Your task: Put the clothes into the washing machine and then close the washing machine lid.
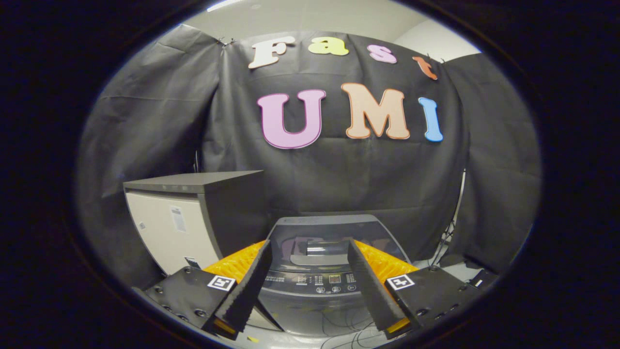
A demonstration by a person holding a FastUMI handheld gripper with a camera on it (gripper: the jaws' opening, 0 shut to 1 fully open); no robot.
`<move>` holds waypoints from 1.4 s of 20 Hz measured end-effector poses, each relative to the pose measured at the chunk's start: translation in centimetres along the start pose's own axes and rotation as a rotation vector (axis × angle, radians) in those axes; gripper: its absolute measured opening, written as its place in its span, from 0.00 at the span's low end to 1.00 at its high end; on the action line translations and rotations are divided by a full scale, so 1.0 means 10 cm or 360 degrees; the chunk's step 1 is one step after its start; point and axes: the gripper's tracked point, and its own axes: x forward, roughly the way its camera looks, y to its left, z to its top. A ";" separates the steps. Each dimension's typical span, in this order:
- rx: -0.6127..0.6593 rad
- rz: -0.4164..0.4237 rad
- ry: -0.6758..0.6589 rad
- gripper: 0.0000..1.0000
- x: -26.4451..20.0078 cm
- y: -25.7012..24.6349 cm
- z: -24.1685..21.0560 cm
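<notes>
The gripper (310, 283) has its fingers spread apart, holding nothing. The washing machine (317, 281) stands just ahead of them, its lid (334, 230) apparently down — clothes cannot be made out. Judged status: loading either complete or not begun.

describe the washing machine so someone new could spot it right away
Against the black cloth wall stands a boxy cabinet. Right of it, seen between the open gripper's fingers, is the washing machine: grey and rounded, with a raised glossy lid and button panel.
</notes>
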 end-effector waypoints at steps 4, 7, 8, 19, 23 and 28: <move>0.0022 0.0095 -0.0070 0.98 -0.33 0.14 0.03; 0.0032 0.0136 -0.0121 0.98 -0.46 0.12 0.10; 0.0032 0.0130 -0.0131 0.98 -0.49 0.07 0.13; 0.0080 0.0066 -0.0267 0.98 -0.86 -0.32 0.46; 0.0127 0.0106 -0.0306 0.98 -1.07 -0.23 0.52; 0.0002 0.0154 -0.0266 0.98 -1.12 0.01 0.44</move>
